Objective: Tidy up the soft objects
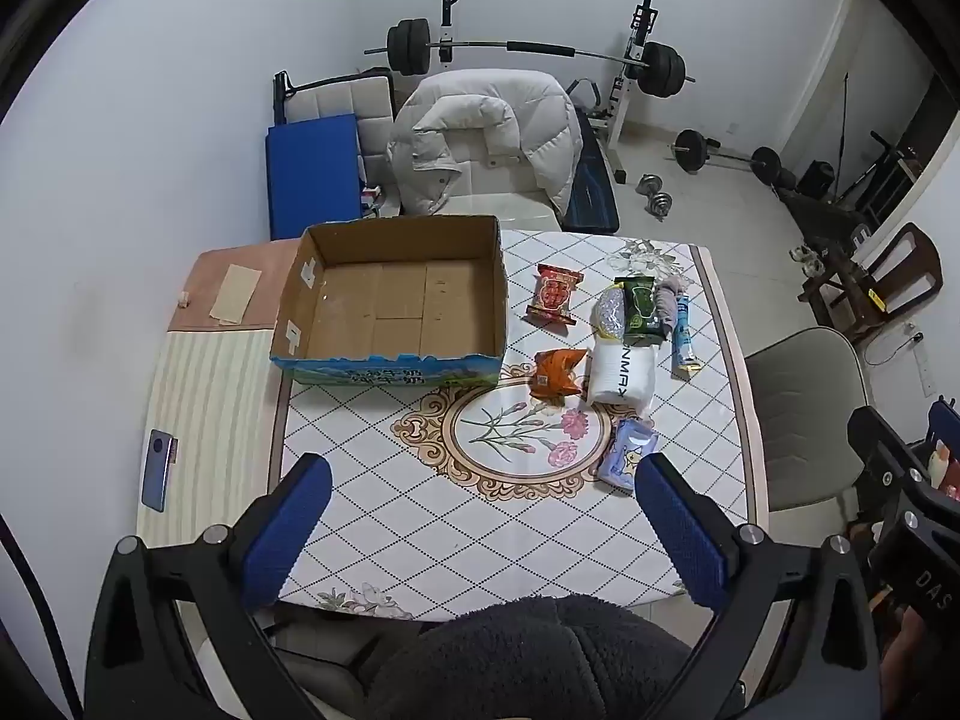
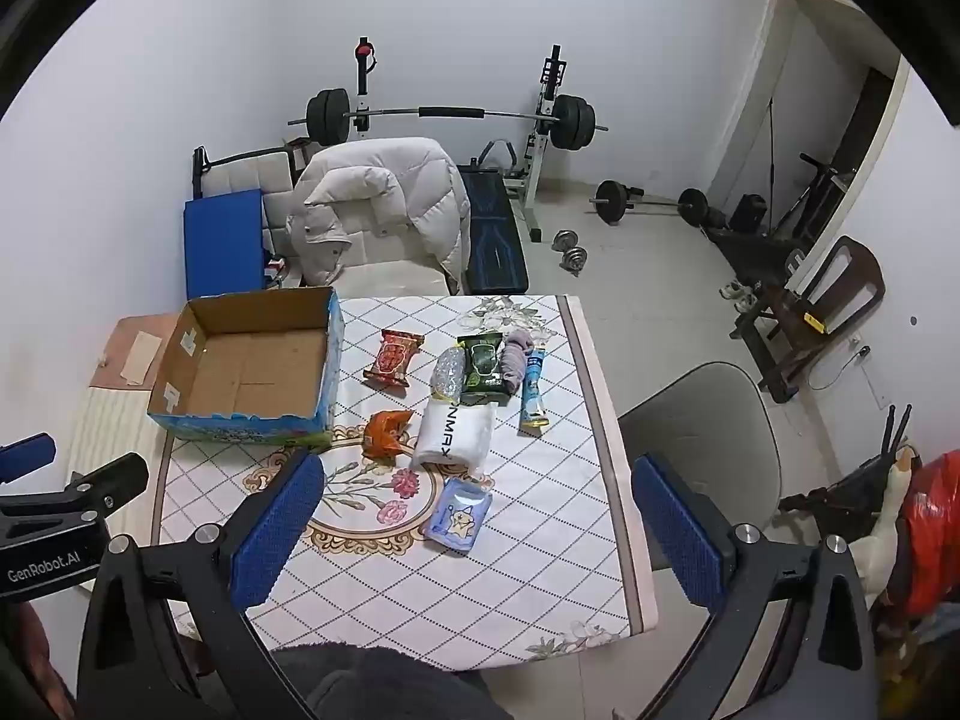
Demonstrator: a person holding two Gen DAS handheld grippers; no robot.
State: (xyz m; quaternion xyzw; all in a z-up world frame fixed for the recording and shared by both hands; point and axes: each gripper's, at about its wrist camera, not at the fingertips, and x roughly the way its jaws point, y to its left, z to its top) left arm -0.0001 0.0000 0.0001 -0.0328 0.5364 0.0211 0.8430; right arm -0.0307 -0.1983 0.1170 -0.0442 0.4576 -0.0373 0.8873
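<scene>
An empty cardboard box stands at the table's back left. To its right lie soft packs: a red snack pack, an orange pack, a white rolled bag, a green pack, a silvery pouch, a grey cloth, a blue tube and a light-blue tissue pack. My left gripper and right gripper are both open and empty, high above the table's near edge.
The table has a flowered cloth. A phone lies on the striped mat at the left. A grey chair stands at the table's right. A chair with a white jacket and a weight bench stand behind.
</scene>
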